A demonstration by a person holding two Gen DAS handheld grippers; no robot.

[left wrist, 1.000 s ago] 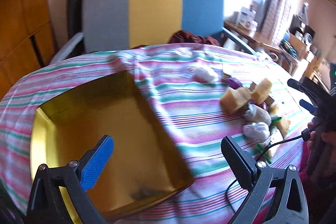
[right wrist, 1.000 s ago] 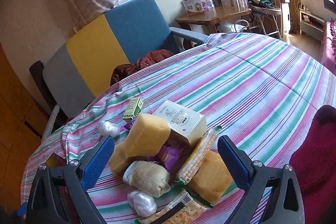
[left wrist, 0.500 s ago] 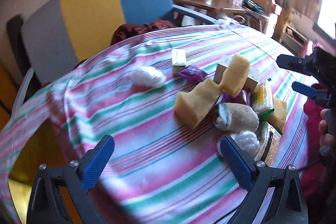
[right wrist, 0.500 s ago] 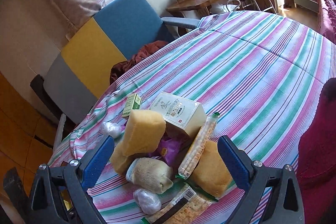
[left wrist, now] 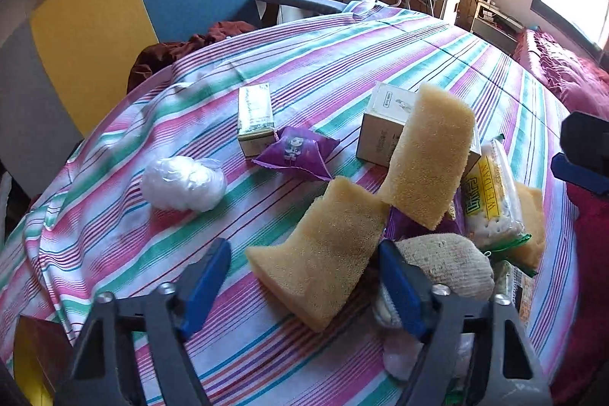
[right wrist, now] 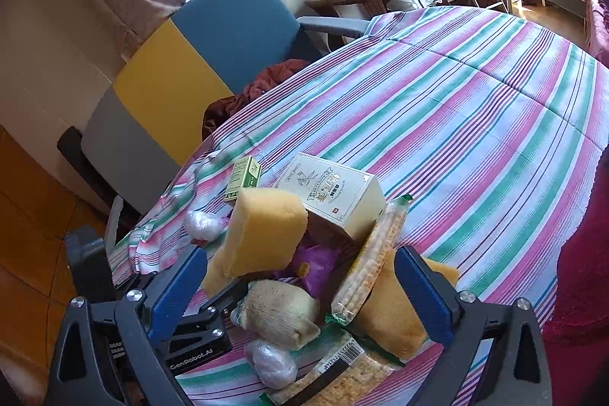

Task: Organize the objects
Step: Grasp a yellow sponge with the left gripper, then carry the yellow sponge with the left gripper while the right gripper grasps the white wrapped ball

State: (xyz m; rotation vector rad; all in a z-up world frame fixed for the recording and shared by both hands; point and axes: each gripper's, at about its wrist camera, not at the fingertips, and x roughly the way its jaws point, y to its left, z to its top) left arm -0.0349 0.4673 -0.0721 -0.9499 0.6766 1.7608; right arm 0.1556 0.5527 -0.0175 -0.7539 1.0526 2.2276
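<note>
- Yellow foam is what sits between my left gripper [left wrist: 304,276] blades: a tan sponge block [left wrist: 323,253] lying tilted on the striped tablecloth [left wrist: 342,63], its upper end leaning into the heap of things to its right.
- My left jaws have just been closing in, with the sponge block between them. The right blue pad looks to be at the block's edge, though I cannot tell if it touches; the left pad stands clear of it with cloth showing between, so I have no squeeze on it yet.
- I judge this block light, soft and springy. It will give under the pads, so I would close well past first contact, across its middle and flat sides rather than a corner, which would fold and slip out.
- Its rough, open surface should hold against the pads; nothing about it looks fragile or slick.
- A second sponge [left wrist: 430,155] stands propped against the white carton [left wrist: 384,124] and touches the top of mine. Lifting mine may tip it over.
- Just beside my right pad lies a rolled knitted bundle [left wrist: 445,265], with a cracker packet [left wrist: 491,200] beyond it. I would keep the pad from catching either.
- My right gripper [right wrist: 300,284] hangs over the same heap with its jaws wide apart, holding nothing.
- Well apart on the cloth lie a white plastic wad [left wrist: 182,181], a purple sachet [left wrist: 297,151] and a small green box [left wrist: 255,113].
</note>
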